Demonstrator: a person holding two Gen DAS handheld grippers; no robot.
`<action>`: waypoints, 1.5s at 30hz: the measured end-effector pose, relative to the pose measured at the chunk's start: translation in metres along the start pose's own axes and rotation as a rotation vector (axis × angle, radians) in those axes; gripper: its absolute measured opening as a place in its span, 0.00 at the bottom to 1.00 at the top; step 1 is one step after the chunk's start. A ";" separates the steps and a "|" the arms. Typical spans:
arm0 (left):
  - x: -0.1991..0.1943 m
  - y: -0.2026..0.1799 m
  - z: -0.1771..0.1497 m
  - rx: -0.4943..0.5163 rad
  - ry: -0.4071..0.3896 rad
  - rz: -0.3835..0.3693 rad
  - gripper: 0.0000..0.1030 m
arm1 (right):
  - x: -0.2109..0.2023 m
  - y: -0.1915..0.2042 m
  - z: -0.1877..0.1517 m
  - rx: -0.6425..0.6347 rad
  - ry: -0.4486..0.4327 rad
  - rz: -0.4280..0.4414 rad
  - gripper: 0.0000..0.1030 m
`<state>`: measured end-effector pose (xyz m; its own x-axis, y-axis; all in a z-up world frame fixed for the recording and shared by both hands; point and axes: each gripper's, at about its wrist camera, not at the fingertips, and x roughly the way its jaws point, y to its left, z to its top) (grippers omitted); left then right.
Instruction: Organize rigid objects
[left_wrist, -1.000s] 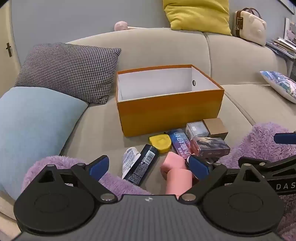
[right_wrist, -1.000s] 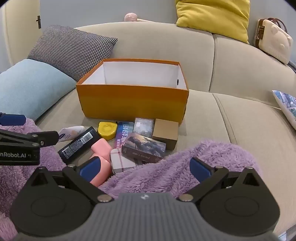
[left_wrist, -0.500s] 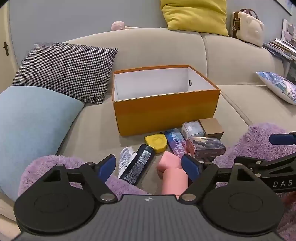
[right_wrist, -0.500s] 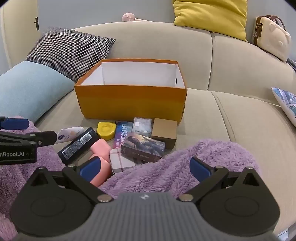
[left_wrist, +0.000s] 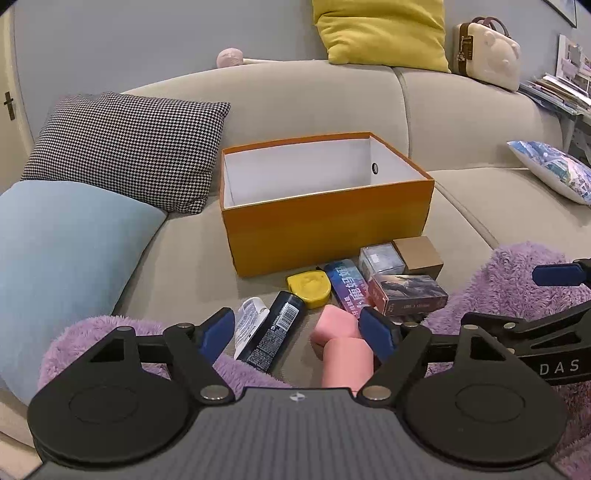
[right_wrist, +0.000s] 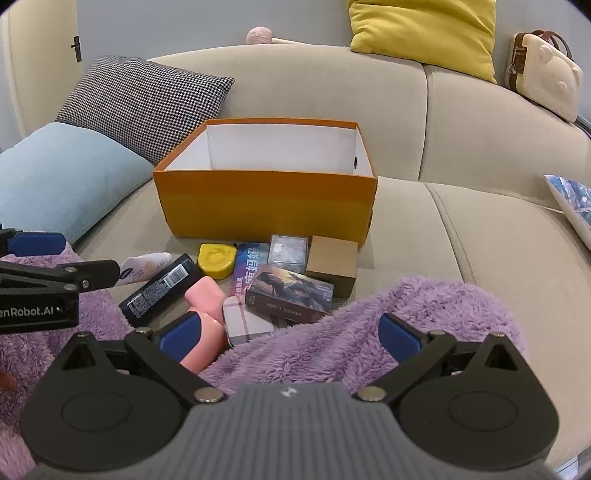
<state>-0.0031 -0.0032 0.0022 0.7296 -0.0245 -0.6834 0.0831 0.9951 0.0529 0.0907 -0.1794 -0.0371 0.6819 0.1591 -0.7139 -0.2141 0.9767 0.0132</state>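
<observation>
Left gripper (left_wrist: 297, 328) drawn slightly back, jaws wide, nothing held; right gripper (right_wrist: 290, 334) unmoved, likewise wide. Items (right_wrist: 258, 277) untouched at sofa's (right_wrist: 461, 229) front edge beside empty box (right_wrist: 266, 206); sorting unstarted.

- The right hand-held gripper (left_wrist: 554, 275), seen from the left wrist camera, bears the white letters "DAS" on its black side.
- The left hand-held gripper (right_wrist: 40, 245), seen from the right wrist camera, bears "enRobot.AI" in white, its start cut off.
- The dark card box (right_wrist: 290, 293) reads "PHOTO CARD" on its front edge.
- The black tube (right_wrist: 159, 290) carries a barcode, its digits too small to read.
</observation>
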 end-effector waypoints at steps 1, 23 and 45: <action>0.000 0.000 0.000 0.001 0.000 0.000 0.88 | 0.000 0.000 0.000 -0.001 0.000 0.000 0.98; -0.002 0.000 -0.001 -0.004 -0.004 -0.002 0.87 | 0.001 0.001 -0.001 -0.015 0.011 0.007 0.98; 0.003 -0.001 -0.002 -0.005 0.019 -0.059 0.78 | 0.005 0.001 0.000 -0.009 0.032 0.024 0.98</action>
<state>-0.0024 -0.0041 -0.0018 0.7105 -0.0813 -0.6989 0.1218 0.9925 0.0083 0.0938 -0.1772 -0.0409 0.6539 0.1772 -0.7355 -0.2365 0.9713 0.0238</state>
